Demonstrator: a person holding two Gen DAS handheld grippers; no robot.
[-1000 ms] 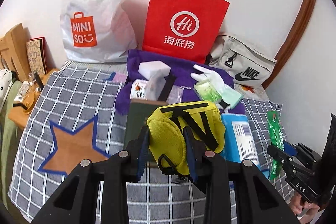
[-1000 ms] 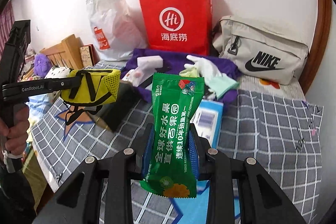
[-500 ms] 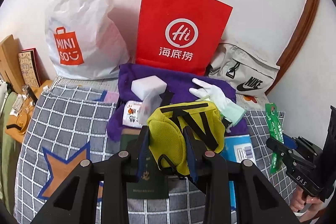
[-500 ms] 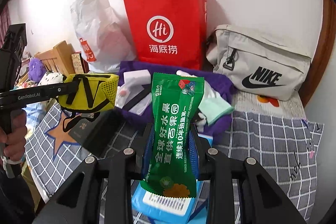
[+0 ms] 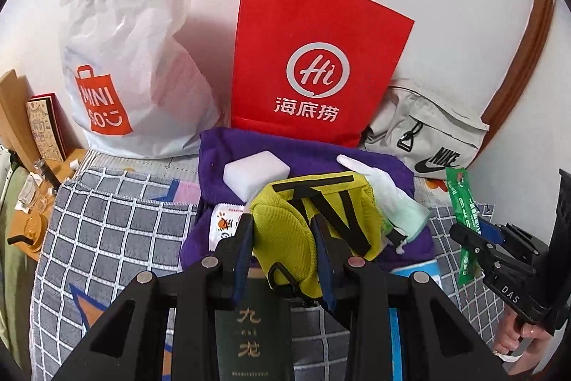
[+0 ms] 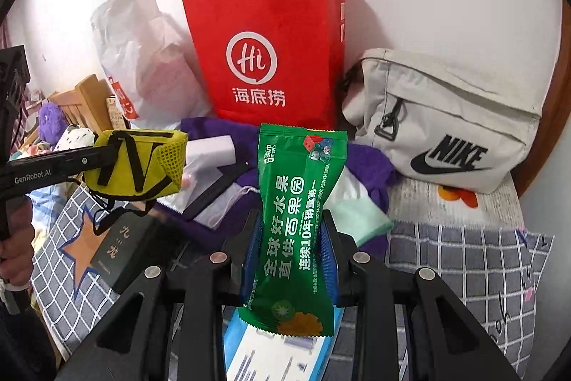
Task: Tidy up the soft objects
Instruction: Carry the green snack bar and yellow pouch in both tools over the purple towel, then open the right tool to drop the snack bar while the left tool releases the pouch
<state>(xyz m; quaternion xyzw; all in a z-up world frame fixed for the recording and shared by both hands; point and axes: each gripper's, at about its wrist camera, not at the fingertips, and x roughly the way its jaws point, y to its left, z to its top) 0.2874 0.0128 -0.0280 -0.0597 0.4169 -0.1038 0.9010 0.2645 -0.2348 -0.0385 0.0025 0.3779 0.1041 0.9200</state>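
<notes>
On the left, the white plastic bag [image 5: 132, 59] leans on the wall, looming larger than a second ago: both hands have carried their loads across the bed [image 5: 114, 231] toward the bags. The left gripper [image 5: 283, 240] has its jaws pinching the yellow mesh pouch [image 5: 314, 220], held in the air above the purple cloth [image 5: 314, 156] and the dark green book [image 5: 249, 338]. Centre stage, the red paper bag [image 6: 271, 59] stands upright, mouth up, much closer now; that looks like the drop-off, so the carry seems nearly done and the lift over the rim comes next. The right gripper [image 6: 291, 245] has its jaws clamped on the green snack packet [image 6: 296, 220], upright in the air above a blue-and-white pack [image 6: 271, 356]. Far right, the grey sling bag [image 6: 446, 124] rests against the wall.

The left view alone shows the white block [image 5: 255, 172] and the white glove [image 5: 378, 181] on the cloth clearly. The right view alone shows the pouch side-on, its black straps dangling clear of the book, and the purple plush [image 6: 51, 124] beyond the bed.
</notes>
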